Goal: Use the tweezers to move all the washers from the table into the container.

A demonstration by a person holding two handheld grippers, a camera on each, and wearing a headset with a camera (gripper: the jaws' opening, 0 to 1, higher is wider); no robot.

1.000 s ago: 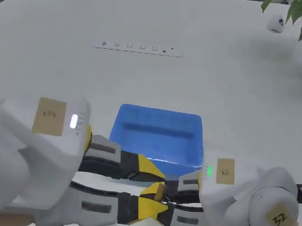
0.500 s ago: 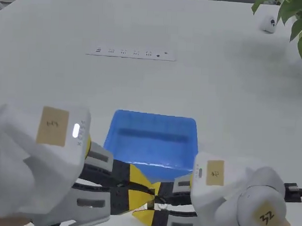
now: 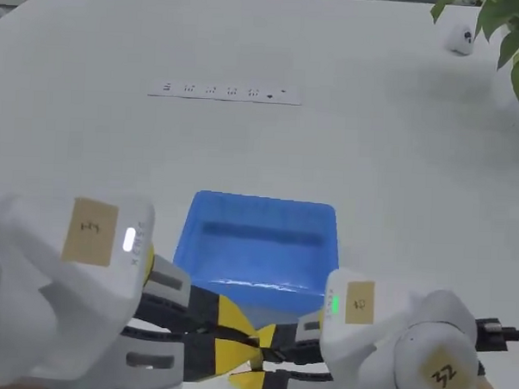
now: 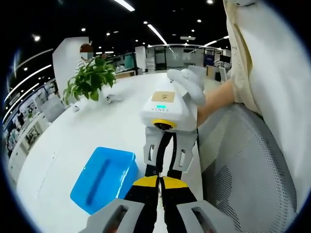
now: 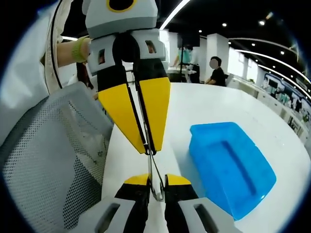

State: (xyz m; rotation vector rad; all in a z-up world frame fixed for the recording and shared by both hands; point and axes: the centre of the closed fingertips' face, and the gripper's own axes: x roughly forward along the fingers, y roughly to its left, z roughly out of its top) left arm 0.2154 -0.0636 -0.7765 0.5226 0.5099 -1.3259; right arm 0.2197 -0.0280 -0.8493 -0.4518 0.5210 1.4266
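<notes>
L gripper (image 5: pixel 147 143) clenched on tweezers (image 5: pixel 153 170), R gripper (image 5: pixel 156 180) tip-to-tip w/ it, jaws pinched on the tweezers' other end, both low at near edge of white table (image 3: pixel 373 148), blue container (image 3: pixel 258 233) just beyond the tips, power strip (image 3: pixel 225 91) further back, plant (image 3: pixel 508 33) at far R corner

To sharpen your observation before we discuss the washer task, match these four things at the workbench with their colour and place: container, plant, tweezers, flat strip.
Things:
1. container
2. plant
3. tweezers
4. flat strip

Descriptions:
A. green, top right of the head view
B. thin metal, running between the yellow tips of the left claw and the right claw
C. blue, just past both claws
D. white with small dark marks, well beyond the blue thing in the head view

Pairs: 1-C, 2-A, 3-B, 4-D
</notes>
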